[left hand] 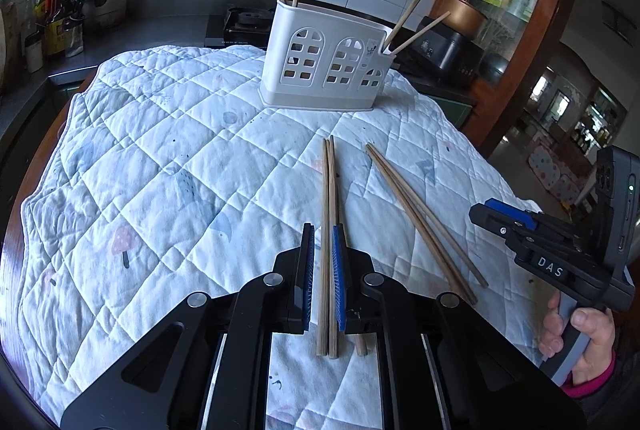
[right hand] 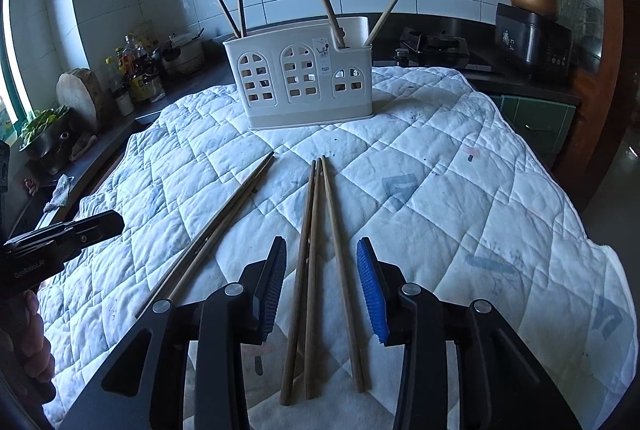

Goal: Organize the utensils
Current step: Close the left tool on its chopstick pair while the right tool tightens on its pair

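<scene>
Bottles: far left on the kitchen side, well clear of the work.
Cloth: quilted and spread over the counter. It probably keeps the sticks from rolling.
Left tool: jaws nearly closed and gripping nothing. From its own view it lines up over the left sticks, but the right view shows it off to their left and not touching them.
Left sticks: a tight bundle lying flat on the cloth, tips pointing far toward the holder.
Holder: white, standing at the far edge of the cloth. Two sticks stand in its left end and two lean in its small right pocket, so sorting looks partly done.
Right sticks: three lying flat near the front, fanned a little.
Right tool: jaws open to either side of these three, pads clear of them, probably set to close on them.
In the way: nothing lies between the sticks and the holder. The leaning sticks could crowd the right pocket.
Cooker: far right, behind the holder and apart from it.
</scene>
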{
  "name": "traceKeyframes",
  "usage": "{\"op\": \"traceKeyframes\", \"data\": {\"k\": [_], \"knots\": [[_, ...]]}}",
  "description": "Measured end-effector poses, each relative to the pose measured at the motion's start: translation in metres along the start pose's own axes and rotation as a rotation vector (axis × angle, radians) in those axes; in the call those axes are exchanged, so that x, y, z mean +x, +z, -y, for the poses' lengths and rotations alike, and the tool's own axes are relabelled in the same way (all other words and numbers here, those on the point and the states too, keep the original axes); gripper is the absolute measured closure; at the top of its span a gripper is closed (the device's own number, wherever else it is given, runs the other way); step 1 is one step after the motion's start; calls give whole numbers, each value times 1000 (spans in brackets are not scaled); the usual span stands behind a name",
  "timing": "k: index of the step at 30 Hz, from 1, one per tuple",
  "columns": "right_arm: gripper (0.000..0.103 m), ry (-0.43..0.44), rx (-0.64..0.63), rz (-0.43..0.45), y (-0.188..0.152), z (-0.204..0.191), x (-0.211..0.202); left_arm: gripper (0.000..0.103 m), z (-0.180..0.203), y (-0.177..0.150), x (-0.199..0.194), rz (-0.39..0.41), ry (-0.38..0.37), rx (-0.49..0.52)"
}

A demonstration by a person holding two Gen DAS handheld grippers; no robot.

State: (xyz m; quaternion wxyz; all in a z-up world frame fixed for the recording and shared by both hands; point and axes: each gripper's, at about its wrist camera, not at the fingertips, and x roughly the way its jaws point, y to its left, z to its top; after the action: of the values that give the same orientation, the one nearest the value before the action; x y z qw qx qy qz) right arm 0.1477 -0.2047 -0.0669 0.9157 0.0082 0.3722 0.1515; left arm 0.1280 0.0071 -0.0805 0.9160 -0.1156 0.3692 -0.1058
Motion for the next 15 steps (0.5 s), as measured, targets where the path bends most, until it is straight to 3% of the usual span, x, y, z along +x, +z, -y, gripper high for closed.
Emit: {"op": "traceKeyframes", "data": {"k": [15], "knots": [[67,-51,67,-24,-28,20,-6,93,2,-35,21,-82,-3,-3]]}}
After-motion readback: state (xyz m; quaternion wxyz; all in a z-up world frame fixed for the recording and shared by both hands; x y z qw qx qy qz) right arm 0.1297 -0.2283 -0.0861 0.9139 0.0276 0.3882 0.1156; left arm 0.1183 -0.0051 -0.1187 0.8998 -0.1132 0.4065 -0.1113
